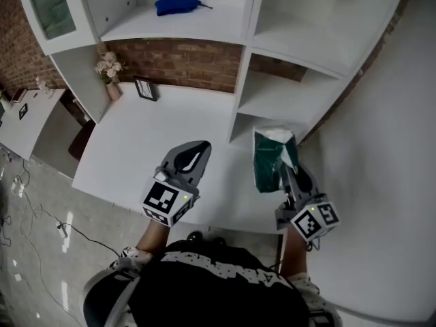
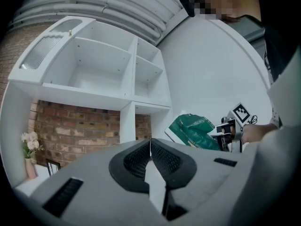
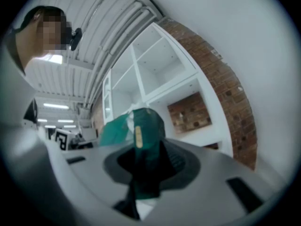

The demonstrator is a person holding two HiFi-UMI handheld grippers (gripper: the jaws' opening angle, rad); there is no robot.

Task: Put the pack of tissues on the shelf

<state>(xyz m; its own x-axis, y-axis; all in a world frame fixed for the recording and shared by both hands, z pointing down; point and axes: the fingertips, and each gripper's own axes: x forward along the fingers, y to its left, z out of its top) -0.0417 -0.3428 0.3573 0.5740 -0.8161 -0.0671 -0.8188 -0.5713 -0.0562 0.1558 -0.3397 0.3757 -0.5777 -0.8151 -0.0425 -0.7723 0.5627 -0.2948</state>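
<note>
The green and white pack of tissues (image 1: 272,158) hangs in the air in front of the white shelf unit (image 1: 286,104), over the white tabletop (image 1: 146,148). My right gripper (image 1: 291,171) is shut on its lower end; in the right gripper view the pack (image 3: 141,135) stands up between the dark pads. My left gripper (image 1: 197,150) is shut and empty, to the left of the pack and above the tabletop. From the left gripper view the jaws (image 2: 150,149) meet, and the pack (image 2: 195,131) shows at the right with the other gripper behind it.
A blue object (image 1: 178,5) lies on an upper shelf. A small vase of flowers (image 1: 109,70) and a dark picture frame (image 1: 146,88) stand at the back of the tabletop by the brick wall (image 1: 177,63). Cables lie on the floor (image 1: 41,216) at the left.
</note>
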